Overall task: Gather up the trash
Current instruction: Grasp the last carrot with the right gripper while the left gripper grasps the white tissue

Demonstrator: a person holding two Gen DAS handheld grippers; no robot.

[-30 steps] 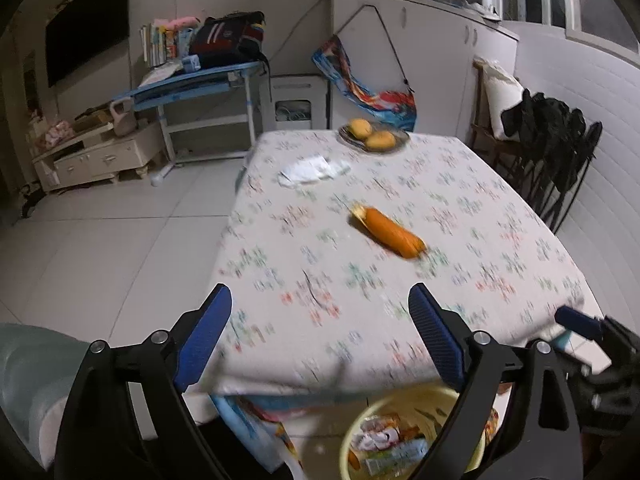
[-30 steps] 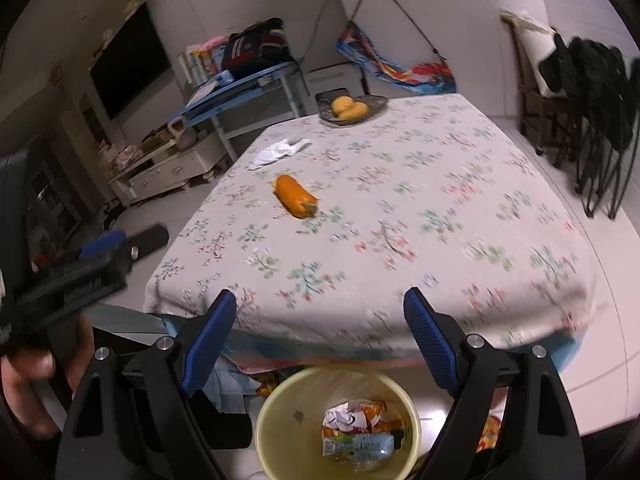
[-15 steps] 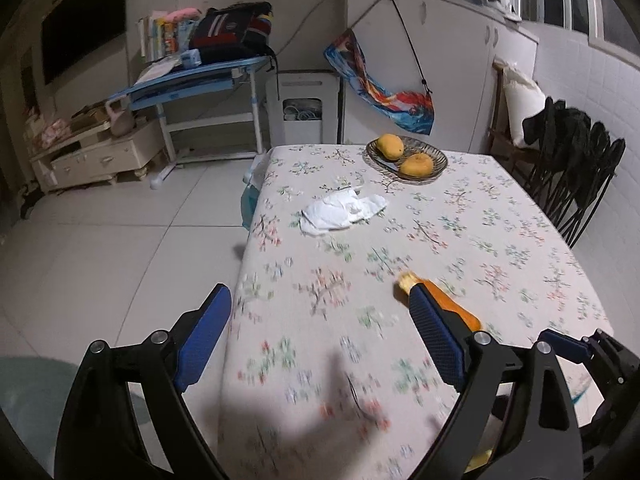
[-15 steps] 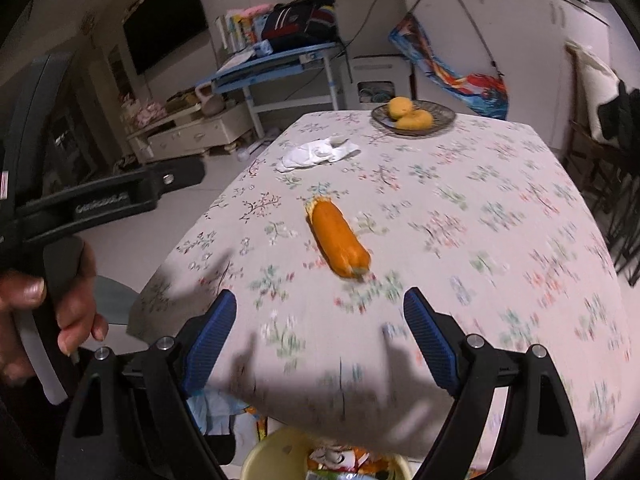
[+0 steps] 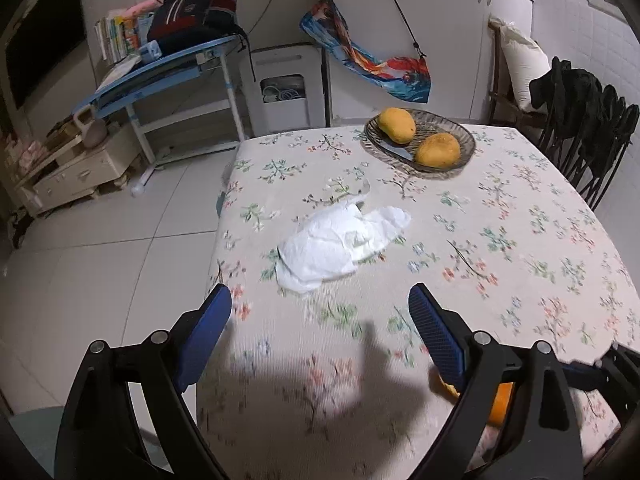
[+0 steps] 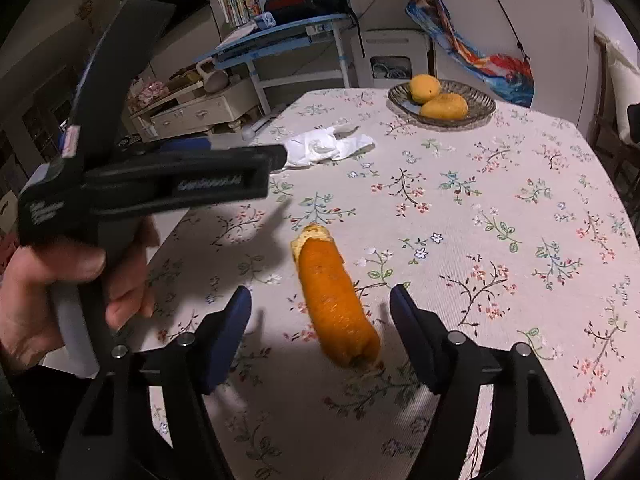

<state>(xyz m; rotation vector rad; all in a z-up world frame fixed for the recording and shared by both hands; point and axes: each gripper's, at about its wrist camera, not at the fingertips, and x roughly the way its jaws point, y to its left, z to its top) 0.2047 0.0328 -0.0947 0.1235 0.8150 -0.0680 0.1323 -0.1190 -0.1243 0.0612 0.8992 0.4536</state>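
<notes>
Looking out over a counter (image 5: pixel 520 240) draped in a pale floral cloth, in a room with a white tiled floor (image 5: pixel 100 260). Taking in, well beyond the left hand-held gripper (image 5: pixel 320 304), a blue desk (image 5: pixel 168 68) carrying books and a dark backpack (image 5: pixel 192 16), and a colourful cloth (image 5: pixel 372 60) hanging on white cupboards. Noting dark chairs (image 5: pixel 580 120) off to the right, at the counter's far side.

Finding a glass plate (image 5: pixel 466 140) with two yellow fruits (image 5: pixel 396 125) at the counter's far end.

Trying to read white print on the side of the left hand-held gripper (image 6: pixel 276 156) in the right wrist view: too blurred to make out.

Holding both tools with jaws spread wide, gripping nothing. Pointing the left one at a crumpled white tissue (image 5: pixel 340 240) lying just ahead of its tips. Hovering the right hand-held gripper (image 6: pixel 320 300) around an orange oblong scrap (image 6: pixel 336 296) on the cloth. Running lengthwise away from that tool and slightly leftward, pale ragged end aiming toward the tissue, rounded end sitting between the two blue pads (image 6: pixel 236 320), apart from both.
</notes>
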